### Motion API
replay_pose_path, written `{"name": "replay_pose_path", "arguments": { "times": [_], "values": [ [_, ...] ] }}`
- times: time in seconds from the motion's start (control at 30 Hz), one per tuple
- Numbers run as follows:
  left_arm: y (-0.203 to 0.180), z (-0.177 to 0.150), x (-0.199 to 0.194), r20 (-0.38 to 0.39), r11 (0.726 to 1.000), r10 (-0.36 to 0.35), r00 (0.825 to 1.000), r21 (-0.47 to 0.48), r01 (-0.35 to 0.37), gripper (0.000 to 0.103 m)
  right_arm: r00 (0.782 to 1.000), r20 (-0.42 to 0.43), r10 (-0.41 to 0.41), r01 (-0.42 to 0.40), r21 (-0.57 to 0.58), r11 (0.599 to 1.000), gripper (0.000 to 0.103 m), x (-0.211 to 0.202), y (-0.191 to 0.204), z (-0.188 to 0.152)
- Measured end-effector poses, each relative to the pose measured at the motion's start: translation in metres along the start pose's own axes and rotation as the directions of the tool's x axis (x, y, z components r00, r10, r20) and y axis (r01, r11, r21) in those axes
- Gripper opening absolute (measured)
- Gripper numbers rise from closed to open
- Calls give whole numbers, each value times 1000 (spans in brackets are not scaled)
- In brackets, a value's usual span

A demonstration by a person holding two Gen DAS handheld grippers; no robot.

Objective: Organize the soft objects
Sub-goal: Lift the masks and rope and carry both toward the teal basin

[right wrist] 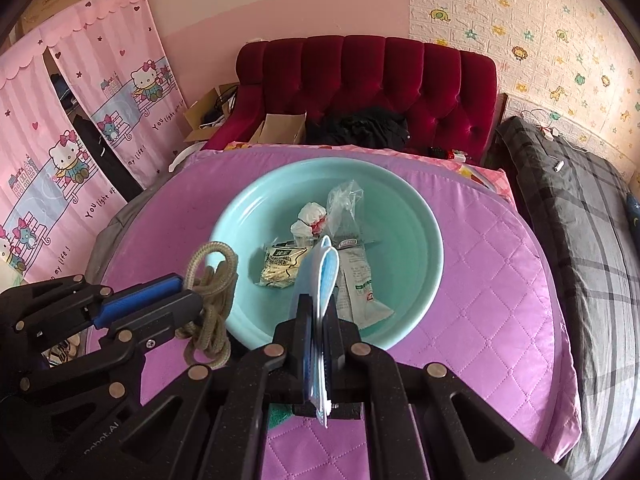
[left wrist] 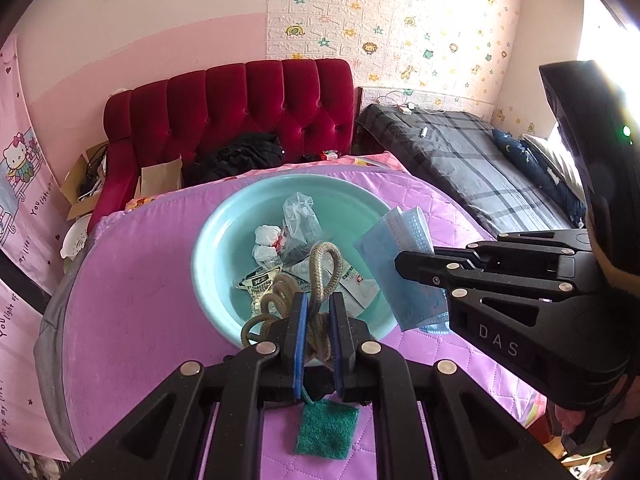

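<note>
A: Item 1, L side?
B: Left gripper (left wrist: 318, 334), jaws clamped on a beige rope (left wrist: 324, 276). One loop stood up past the fingertips, the rest of the coils bunched betw. the blue pads (left wrist: 301, 344) and hung to their left.

A: Item 2?
B: Right gripper (right wrist: 319, 344), jaws pressed together on a blue face mask (right wrist: 322, 276). Mask ran edge-on betw. the fingers, its top poking out ahead of the tips, its bottom edge trailing behind the pads.

A: What sat ahead of the fingers?
B: Teal basin (right wrist: 400, 200) on a purple quilted cover (right wrist: 500, 280), directly beyond both sets of tips. Inside: clear plastic bag (right wrist: 344, 204), two white wads w/ red marks (right wrist: 310, 218), yellowish snack packet (right wrist: 280, 266), white tube (right wrist: 356, 280). Neither held item touched the basin as far as could be told.

A: Anything below the fingers?
B: Green scouring pad (left wrist: 326, 430), flat on the cover, just under the L jaws.

A: Background?
B: Red tufted headboard (left wrist: 240, 104), plaid bedding (left wrist: 460, 160) off to the right.
</note>
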State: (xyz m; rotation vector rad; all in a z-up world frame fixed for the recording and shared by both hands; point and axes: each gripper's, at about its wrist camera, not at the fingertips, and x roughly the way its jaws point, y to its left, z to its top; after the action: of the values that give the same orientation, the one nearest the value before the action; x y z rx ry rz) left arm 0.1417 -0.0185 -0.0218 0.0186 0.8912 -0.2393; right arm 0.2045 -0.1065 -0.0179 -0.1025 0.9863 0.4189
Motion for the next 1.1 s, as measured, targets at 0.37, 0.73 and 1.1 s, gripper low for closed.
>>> {"name": "replay_pose_path", "arguments": {
  "times": [0.37,0.73,1.1],
  "values": [
    [17,29,37,-9,1000,3,1000,-27,-3,11,999,-31,10,-9,28,1000,3,37,-12,30],
    [26,41,86,-59,999,23,998,-35,-25,11,996,-91,-7,16,95,995,4,82,-34,48],
    [34,43,130,-96,998,48,994,-34,-52,12,992,-123,-24,40,132,990,5,113,-44,51]
  ]
}}
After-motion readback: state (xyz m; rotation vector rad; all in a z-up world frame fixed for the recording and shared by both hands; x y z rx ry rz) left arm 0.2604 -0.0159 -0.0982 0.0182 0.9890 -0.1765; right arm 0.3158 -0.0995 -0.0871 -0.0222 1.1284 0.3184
